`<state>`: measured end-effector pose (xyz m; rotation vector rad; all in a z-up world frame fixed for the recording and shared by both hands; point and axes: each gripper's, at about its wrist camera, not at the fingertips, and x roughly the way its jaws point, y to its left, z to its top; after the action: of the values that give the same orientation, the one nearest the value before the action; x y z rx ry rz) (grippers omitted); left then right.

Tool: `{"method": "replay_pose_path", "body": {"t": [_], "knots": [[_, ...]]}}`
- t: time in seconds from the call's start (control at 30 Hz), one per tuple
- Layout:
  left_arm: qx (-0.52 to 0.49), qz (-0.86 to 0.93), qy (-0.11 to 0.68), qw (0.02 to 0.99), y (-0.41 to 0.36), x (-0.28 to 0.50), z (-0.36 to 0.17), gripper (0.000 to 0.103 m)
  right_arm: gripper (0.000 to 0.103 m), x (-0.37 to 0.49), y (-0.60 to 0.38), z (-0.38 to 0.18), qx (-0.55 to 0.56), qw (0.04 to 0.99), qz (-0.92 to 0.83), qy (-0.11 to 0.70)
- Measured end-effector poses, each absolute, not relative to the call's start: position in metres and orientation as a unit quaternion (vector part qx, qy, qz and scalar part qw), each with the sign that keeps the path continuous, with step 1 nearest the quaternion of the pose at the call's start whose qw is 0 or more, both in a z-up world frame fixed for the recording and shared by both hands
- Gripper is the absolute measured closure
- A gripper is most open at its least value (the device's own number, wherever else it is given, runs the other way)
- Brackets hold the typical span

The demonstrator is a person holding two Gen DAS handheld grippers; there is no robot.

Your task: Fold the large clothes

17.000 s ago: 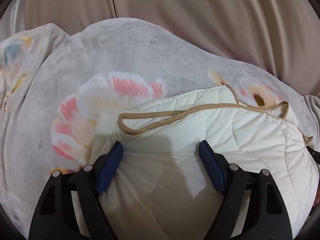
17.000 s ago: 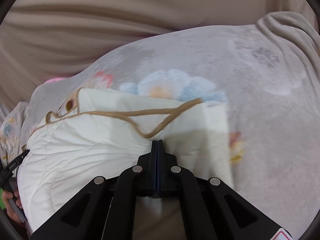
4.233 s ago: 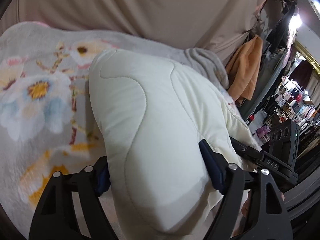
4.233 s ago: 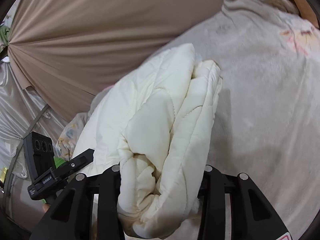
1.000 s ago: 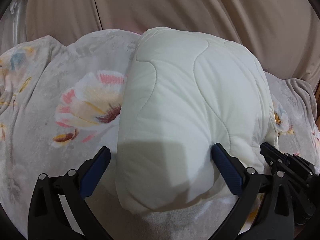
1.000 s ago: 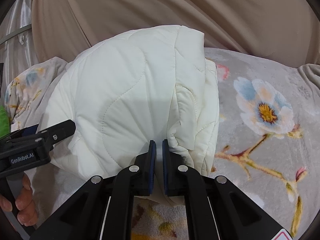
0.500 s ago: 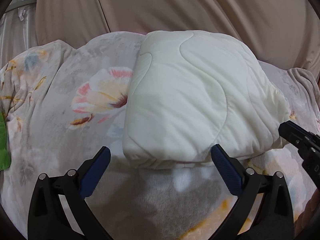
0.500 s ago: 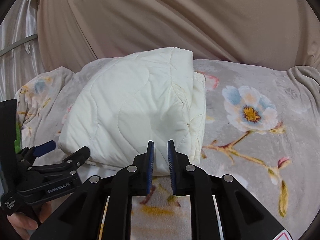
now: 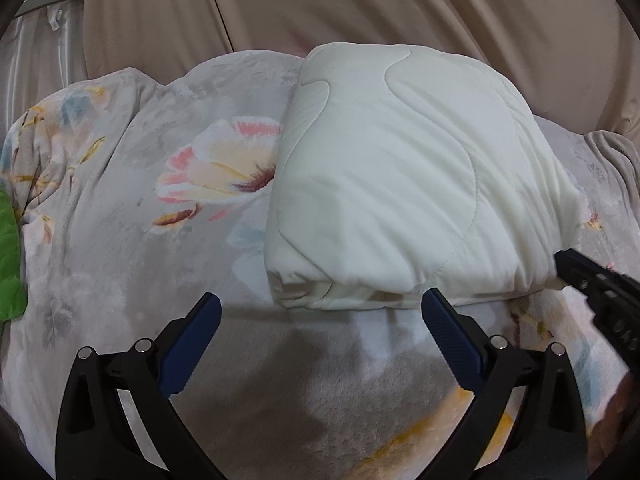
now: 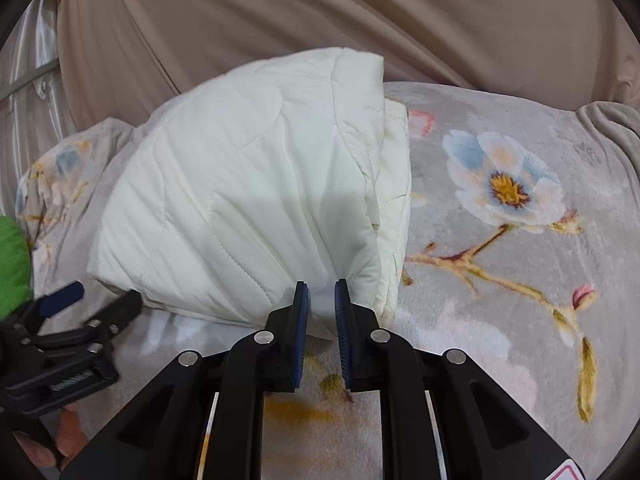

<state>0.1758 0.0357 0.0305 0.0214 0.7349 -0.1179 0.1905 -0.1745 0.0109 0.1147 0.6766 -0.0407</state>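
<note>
A cream quilted garment (image 9: 400,184) lies folded into a thick bundle on the floral blanket (image 9: 120,220). My left gripper (image 9: 320,299) stands wide open just short of the bundle's near edge, its blue pads (image 9: 200,332) touching nothing. In the right wrist view the same garment (image 10: 248,192) shows its layered folded side on the right. My right gripper (image 10: 320,286) hovers at the near right corner with its jaws a narrow gap apart and no fabric pinched. The right gripper's tip (image 9: 568,264) shows at the bundle's right corner, and the left gripper (image 10: 98,299) shows at lower left.
A beige curtain (image 9: 360,4) hangs close behind the bed. Something bright green (image 9: 10,256) lies at the far left edge. A person's fingers (image 10: 68,432) hold the left gripper's handle. The blanket (image 10: 500,280) stretches bare to the right of the bundle.
Both grippers have drawn back from the bundle, which now lies by itself on the blanket. The right jaws went from nearly shut to slightly apart.
</note>
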Motion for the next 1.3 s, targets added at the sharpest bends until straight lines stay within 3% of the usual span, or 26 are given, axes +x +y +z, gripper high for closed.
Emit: {"method": "replay_pose_path", "body": {"t": [0.03, 0.17, 0.6, 1.3], "knots": [[0.012, -0.055, 0.36, 0.931, 0.036, 0.174, 0.029, 0.005, 0.089, 0.185, -0.174, 0.015, 0.058, 0.943, -0.021, 0.328], [0.017, -0.05, 0.365, 0.929, 0.033, 0.168, 0.021, 0.005, 0.067, 0.165, -0.167, 0.019, 0.061, 0.944, -0.019, 0.324], [0.054, -0.048, 0.339, 0.938, 0.008, 0.126, 0.015, 0.005, 0.054, 0.133, -0.153, -0.018, 0.031, 0.938, -0.041, 0.344], [0.061, -0.017, 0.335, 0.94, 0.005, 0.122, 0.012, 0.005, 0.051, 0.133, -0.155, -0.025, 0.021, 0.936, -0.058, 0.347]]}}
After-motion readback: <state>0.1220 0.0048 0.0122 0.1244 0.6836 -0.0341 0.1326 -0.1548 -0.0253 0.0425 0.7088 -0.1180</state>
